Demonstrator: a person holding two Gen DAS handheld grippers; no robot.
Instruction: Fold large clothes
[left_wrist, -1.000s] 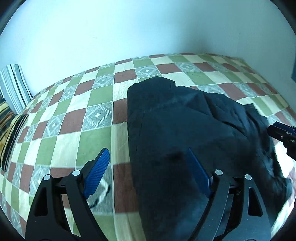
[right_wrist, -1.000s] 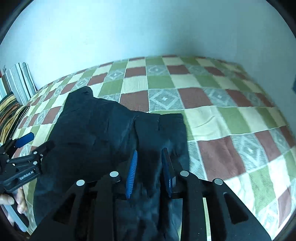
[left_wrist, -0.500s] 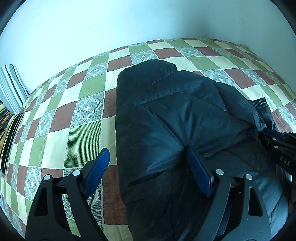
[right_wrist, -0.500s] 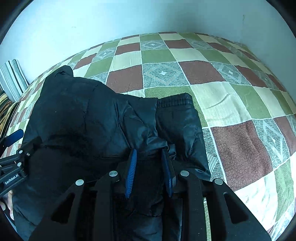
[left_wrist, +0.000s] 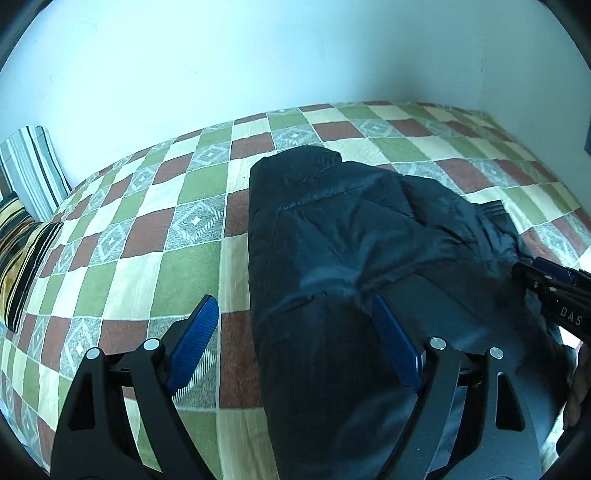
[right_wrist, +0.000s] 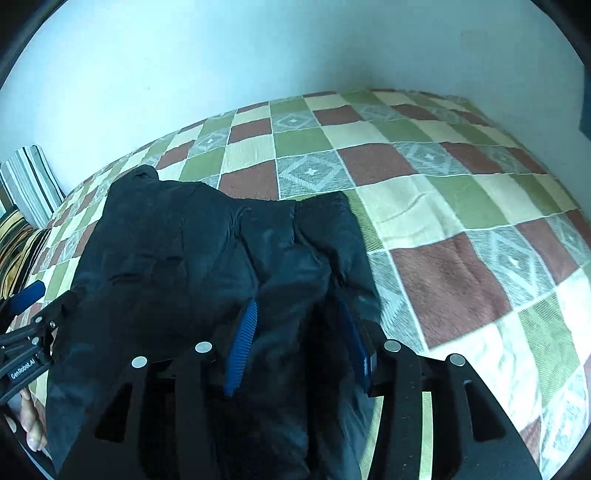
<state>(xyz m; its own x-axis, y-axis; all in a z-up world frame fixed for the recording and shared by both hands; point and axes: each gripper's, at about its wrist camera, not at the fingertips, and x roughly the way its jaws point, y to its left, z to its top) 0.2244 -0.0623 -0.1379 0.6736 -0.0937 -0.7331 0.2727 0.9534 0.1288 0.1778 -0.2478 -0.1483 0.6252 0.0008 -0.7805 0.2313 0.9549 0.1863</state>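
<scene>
A black puffy jacket (left_wrist: 332, 240) lies folded lengthwise on the checked bedspread (left_wrist: 177, 266). My left gripper (left_wrist: 291, 302) is wide open over the jacket's left edge, with one finger above the bedspread and the other against the fabric. In the right wrist view the jacket (right_wrist: 184, 240) fills the near left. My right gripper (right_wrist: 297, 301) is low on its right side. Its jaws are opening and a loose fold of jacket bulges between them. Each gripper also shows in the other's view: the right gripper (left_wrist: 546, 280) and the left gripper (right_wrist: 26, 306).
Striped pillows (left_wrist: 29, 166) are stacked at the far left of the bed, beside a yellow-and-black one (left_wrist: 18, 251). A pale wall runs behind the bed and along its right side. Open bedspread (right_wrist: 443, 206) stretches right of the jacket. A person's hand (right_wrist: 31, 424) holds the left gripper.
My right gripper's jaws were pinched on a fold of the jacket and have now spread apart. Both grippers pushed forward over the jacket, then drew back a little. The left jaws stayed wide.
</scene>
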